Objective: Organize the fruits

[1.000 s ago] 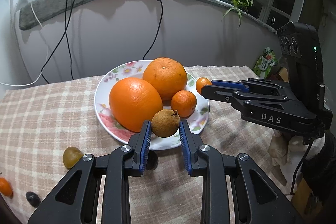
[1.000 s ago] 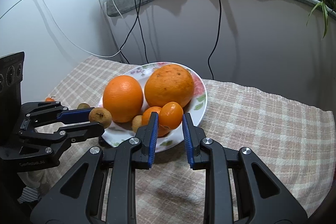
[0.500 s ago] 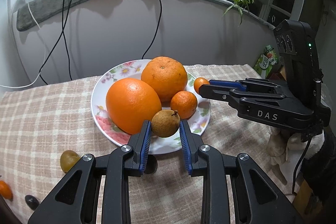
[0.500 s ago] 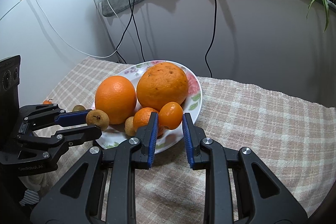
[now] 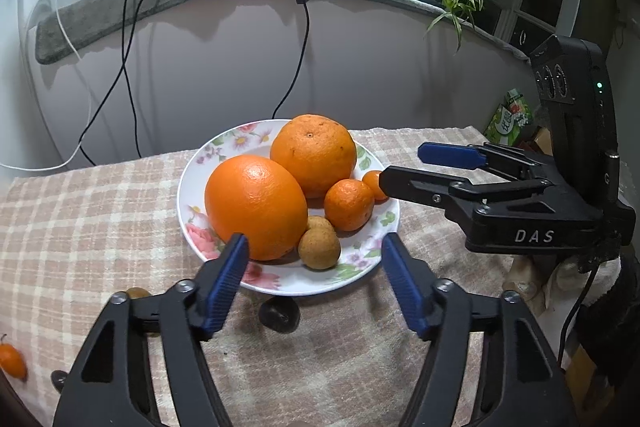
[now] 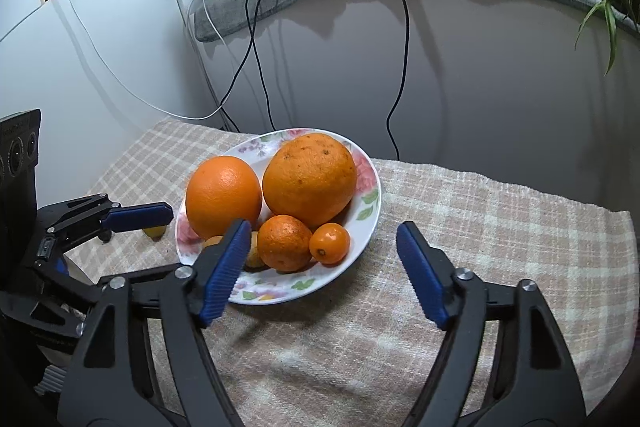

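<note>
A floral plate (image 5: 288,281) (image 6: 360,227) holds two big oranges (image 5: 256,205) (image 5: 314,155), a small mandarin (image 5: 348,203) (image 6: 284,242), a kumquat (image 6: 329,242) (image 5: 372,183) and two brown longans (image 5: 319,249). My left gripper (image 5: 314,281) is open and empty at the plate's near rim, just behind the front longan. My right gripper (image 6: 322,267) is open and empty, its jaws wide over the plate's near edge, the kumquat lying beyond them.
On the checked cloth lie a dark fruit (image 5: 279,315), a greenish-brown fruit (image 5: 137,293) half behind my left finger, and a small orange one (image 5: 12,361) at far left. Cables (image 5: 128,79) hang on the back wall. A green box (image 5: 508,117) stands far right.
Both grippers opened. The left let go of the brown longan, the right let go of the kumquat; both fruits now lie on the plate.
</note>
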A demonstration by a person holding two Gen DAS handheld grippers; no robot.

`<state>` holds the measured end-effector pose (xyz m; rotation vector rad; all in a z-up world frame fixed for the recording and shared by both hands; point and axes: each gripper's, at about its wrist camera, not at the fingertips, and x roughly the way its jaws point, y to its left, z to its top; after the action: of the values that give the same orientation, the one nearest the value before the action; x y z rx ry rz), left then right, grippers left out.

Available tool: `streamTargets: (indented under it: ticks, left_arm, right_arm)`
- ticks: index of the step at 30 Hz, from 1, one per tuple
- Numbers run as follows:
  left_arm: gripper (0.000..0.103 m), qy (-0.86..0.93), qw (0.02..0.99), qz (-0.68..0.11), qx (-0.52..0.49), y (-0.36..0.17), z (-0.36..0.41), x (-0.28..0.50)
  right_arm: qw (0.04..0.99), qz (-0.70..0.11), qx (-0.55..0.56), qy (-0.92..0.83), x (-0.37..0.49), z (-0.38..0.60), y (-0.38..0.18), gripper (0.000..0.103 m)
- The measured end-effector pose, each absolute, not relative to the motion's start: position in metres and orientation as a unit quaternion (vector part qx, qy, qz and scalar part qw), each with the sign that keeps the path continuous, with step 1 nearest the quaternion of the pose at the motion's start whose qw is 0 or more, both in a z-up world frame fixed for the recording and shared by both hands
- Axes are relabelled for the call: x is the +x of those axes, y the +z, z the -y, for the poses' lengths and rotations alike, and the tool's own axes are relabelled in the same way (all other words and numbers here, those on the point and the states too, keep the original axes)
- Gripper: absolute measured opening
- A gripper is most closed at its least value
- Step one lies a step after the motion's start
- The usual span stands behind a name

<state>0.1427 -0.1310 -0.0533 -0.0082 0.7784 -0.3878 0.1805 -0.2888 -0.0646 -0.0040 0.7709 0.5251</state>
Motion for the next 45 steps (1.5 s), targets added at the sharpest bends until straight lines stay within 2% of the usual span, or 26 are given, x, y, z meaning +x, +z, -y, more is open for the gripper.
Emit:
streamTargets:
  ticks: [3,6,12,28,45]
  left_arm:
    - [0.073,-0.18,0.907,-0.38,-0.001,-0.053,0.131,0.143]
    - [0.074,-0.172,0.909,-0.379,0.002,-0.052,0.131,0.141]
    - [0.08,-0.153,0.917,-0.369,0.017,-0.047,0.132,0.136]
    - [0.08,-0.145,0.929,-0.34,0.019,-0.027,0.122,0.114]
    - [0.08,-0.121,0.939,-0.322,-0.003,-0.014,0.077,0.085]
  right_arm:
    - [0.891,-0.375,-0.002,0.255,0.18,0.288,-0.064,0.08]
    - [0.892,-0.376,-0.005,0.252,0.178,0.286,-0.064,0.09]
    - [0.891,-0.376,-0.005,0.254,0.174,0.284,-0.061,0.09]
    - [0.894,-0.367,-0.01,0.257,0.16,0.271,-0.041,0.09]
    - [0.89,-0.354,-0.019,0.287,0.136,0.23,-0.029,0.09]
